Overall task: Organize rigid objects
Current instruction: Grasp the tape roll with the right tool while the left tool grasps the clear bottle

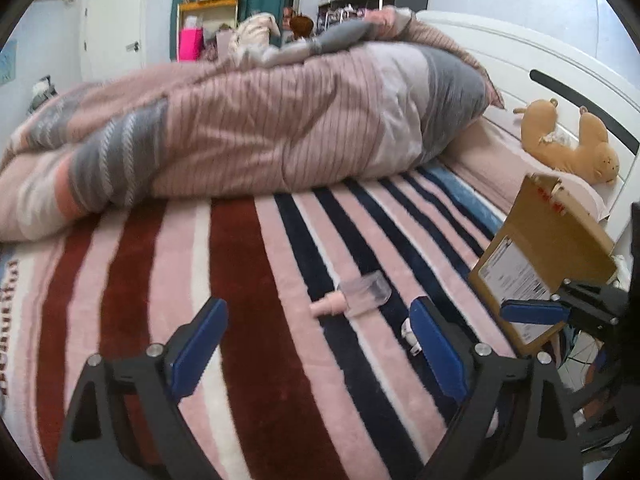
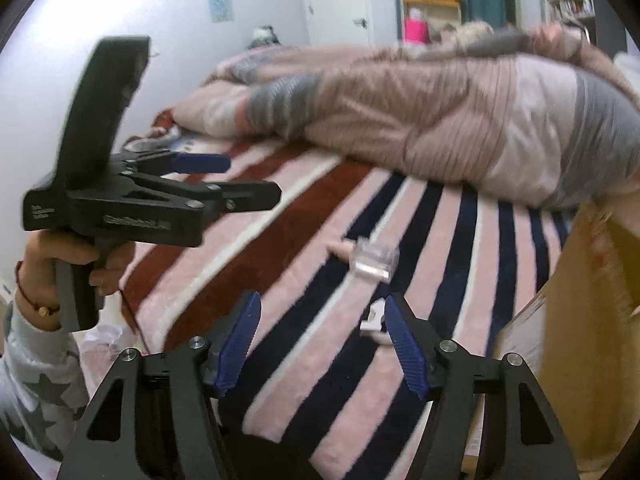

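A clear bottle with a pink cap (image 1: 356, 295) lies on the striped blanket (image 1: 240, 320); it also shows in the right wrist view (image 2: 372, 261). A small white object (image 1: 408, 332) lies near it, just beside the right finger of each gripper (image 2: 374, 322). My left gripper (image 1: 316, 344) is open and empty, low over the blanket just short of the bottle. My right gripper (image 2: 320, 340) is open and empty, also just short of both objects. The left gripper (image 2: 224, 180) appears in the right wrist view, held in a hand at the left.
A cardboard box (image 1: 544, 256) stands at the bed's right edge, also in the right wrist view (image 2: 580, 320). A bunched pink-grey duvet (image 1: 260, 136) fills the far side of the bed. A tan plush toy (image 1: 568, 140) lies by the white headboard.
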Demonstrator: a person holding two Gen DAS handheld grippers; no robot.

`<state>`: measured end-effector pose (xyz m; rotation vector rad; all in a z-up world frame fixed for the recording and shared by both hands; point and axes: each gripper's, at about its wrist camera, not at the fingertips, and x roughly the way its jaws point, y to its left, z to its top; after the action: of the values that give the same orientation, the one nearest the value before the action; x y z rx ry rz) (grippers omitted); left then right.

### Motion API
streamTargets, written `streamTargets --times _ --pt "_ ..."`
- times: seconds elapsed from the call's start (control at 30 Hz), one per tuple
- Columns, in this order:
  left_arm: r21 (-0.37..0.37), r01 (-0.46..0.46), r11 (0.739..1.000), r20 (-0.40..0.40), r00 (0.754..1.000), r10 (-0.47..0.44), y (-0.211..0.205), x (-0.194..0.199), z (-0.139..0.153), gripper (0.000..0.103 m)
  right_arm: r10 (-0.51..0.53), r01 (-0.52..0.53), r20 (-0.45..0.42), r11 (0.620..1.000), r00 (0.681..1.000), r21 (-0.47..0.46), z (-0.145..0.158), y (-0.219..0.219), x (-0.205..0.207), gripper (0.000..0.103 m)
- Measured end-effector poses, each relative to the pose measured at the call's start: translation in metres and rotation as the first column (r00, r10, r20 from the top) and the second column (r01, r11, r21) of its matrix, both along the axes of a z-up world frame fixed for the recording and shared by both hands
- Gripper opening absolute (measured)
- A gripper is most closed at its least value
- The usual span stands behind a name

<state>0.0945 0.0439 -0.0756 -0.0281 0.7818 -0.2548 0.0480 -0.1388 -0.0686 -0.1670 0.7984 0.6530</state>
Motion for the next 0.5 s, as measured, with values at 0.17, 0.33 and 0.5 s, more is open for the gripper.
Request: streamTargets --times 0.17,0.33,0.5 --pt "-0.008 0.026 1.000 -0.069 0.997 -0.027 -0.007 0.028 -0.040 0.091 -0.089 0.085 -0.063 0.995 0.994 -0.060 -0.046 0.002 0.029 0.063" --pt "-0.028 0.059 0.998 -0.081 0.995 -0.061 -0.021 0.050 -0.067 0.091 -0.163 0.154 -0.081 0.982 0.983 -0.106 -0.079 -0.004 0.054 0.063" --pt "-0.063 0.120 0.991 -0.036 0.992 -0.122 -0.042 0.076 -0.082 0.091 -0.159 0.151 -0.089 0.984 0.983 -0.089 -0.094 -0.009 0.067 0.050"
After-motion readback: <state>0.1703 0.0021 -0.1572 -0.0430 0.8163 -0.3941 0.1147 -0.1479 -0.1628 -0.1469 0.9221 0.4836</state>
